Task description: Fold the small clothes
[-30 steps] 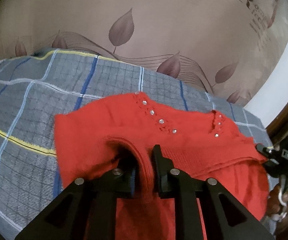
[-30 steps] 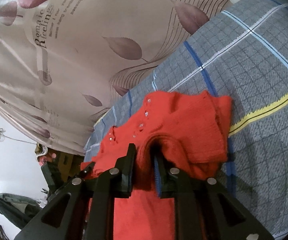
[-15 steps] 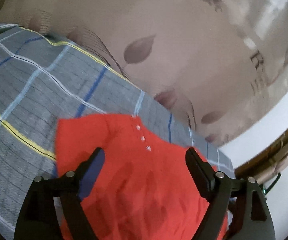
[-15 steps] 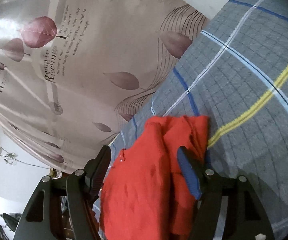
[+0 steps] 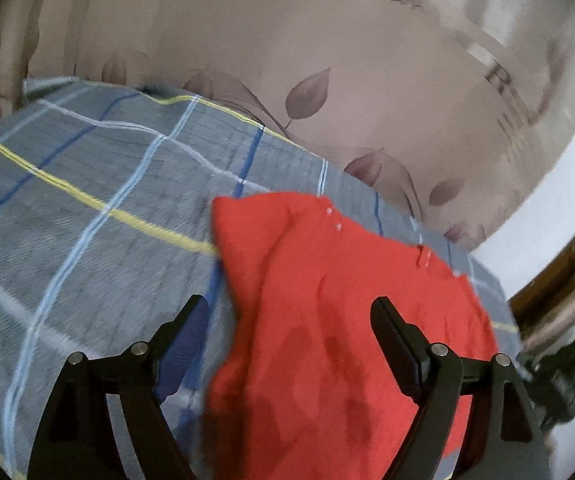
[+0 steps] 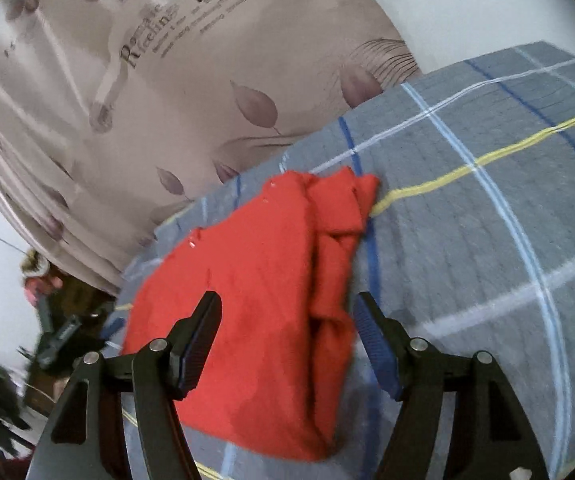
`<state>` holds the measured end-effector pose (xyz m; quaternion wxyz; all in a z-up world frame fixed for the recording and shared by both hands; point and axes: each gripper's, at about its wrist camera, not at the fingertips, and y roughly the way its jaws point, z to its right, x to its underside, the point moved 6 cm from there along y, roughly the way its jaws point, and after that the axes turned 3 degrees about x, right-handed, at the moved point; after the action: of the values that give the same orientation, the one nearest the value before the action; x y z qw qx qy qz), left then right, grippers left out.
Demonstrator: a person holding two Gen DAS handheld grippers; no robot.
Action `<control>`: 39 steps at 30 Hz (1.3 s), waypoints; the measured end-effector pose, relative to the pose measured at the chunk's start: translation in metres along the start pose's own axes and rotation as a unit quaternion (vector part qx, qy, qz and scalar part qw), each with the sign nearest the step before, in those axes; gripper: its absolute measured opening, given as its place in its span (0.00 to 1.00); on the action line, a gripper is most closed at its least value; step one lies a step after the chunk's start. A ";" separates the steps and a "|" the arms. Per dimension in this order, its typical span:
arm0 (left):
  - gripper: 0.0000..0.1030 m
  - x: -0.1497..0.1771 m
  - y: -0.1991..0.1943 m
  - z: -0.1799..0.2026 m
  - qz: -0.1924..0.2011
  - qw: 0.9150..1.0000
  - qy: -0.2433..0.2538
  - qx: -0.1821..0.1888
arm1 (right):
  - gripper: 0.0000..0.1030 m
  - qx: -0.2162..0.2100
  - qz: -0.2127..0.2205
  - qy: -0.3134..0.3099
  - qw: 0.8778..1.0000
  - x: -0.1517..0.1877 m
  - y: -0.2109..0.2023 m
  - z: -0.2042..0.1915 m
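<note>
Left wrist view: the left tool [image 5: 287,312] stands with its jaws wide apart and nothing between the pads. They have just been opening, and the cloth that lies under the gap is not touched by either finger. The red knitted top [image 5: 339,320] rests on the grey checked bedspread [image 5: 87,240], ahead of the tool and mostly to its right; the tool's left finger is over bare bedspread, its right finger over the red knit. The garment's long axis runs from the near edge away toward the far right, where a row of small studs marks the neckline, close to the leaf-printed curtain [image 5: 327,60]. At the far right edge the other device shows, blurred.

Right wrist view: the right tool [image 6: 287,308] is likewise spread and empty, its jaws also just opened, and the top [image 6: 255,300] lies under and ahead of it. Here the doubled, bunched layer — a thick ridge along the garment's right side — runs lengthwise away from the tool, almost in line with it and nearer its right finger. The flat single layer spreads to the left.

I judge that the next fold depends on that ridge: it sits on the right hand's side, so that hand is the nearer one to it — the left hand lies closer to the garment's opposite long edge.
</note>
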<state>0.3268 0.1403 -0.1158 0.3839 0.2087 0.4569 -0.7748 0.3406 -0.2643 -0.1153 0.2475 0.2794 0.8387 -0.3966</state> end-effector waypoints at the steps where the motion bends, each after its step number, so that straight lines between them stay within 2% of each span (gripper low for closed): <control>1: 0.81 0.005 -0.002 0.001 -0.001 1.000 0.014 -0.006 | 0.65 0.006 -0.001 -0.002 1.000 0.004 -0.001 0.001; 6: 0.81 0.028 -0.007 0.001 -0.005 0.997 0.074 -0.036 | 0.65 0.020 0.013 -0.006 1.000 0.009 -0.006 0.002; 9: 0.81 0.031 -0.005 0.004 -0.007 0.996 0.081 -0.037 | 0.65 0.040 0.007 -0.014 0.999 0.011 -0.001 0.000; 12: 0.81 0.032 -0.002 0.006 -0.011 0.994 0.092 -0.053 | 0.65 0.067 0.008 -0.037 0.997 0.013 0.002 -0.006; 16: 0.81 0.033 0.001 0.004 -0.015 0.993 0.091 -0.068 | 0.67 0.114 0.008 -0.093 0.989 0.020 0.009 -0.021; 18: 0.81 0.033 0.001 0.002 -0.015 0.994 0.086 -0.067 | 0.72 0.136 0.000 -0.123 0.983 0.023 0.015 -0.028; 19: 0.81 0.033 0.000 0.002 -0.013 0.994 0.085 -0.065 | 0.77 0.142 -0.004 -0.129 0.981 0.024 0.016 -0.029; 20: 0.81 0.033 -0.001 0.001 -0.011 0.994 0.083 -0.063 | 0.80 0.149 -0.007 -0.133 0.980 0.024 0.018 -0.030; 26: 0.81 0.033 0.000 0.001 -0.013 0.994 0.083 -0.067 | 0.81 0.178 -0.021 -0.137 0.974 0.025 0.024 -0.027; 30: 0.85 0.033 -0.001 0.001 -0.012 0.994 0.083 -0.067 | 0.83 0.202 -0.045 -0.153 0.966 0.030 0.035 -0.029; 32: 0.87 0.033 -0.002 0.001 -0.010 0.994 0.083 -0.065 | 0.89 0.210 -0.056 -0.161 0.963 0.032 0.039 -0.030; 39: 0.89 0.034 0.000 0.000 -0.015 0.994 0.081 -0.069 | 0.97 0.221 -0.069 -0.170 0.958 0.034 0.042 -0.030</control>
<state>0.3054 0.1269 -0.1385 0.3475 0.2367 0.5419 -0.7277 0.3385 -0.2086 -0.1421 0.2902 0.1973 0.6928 -0.6300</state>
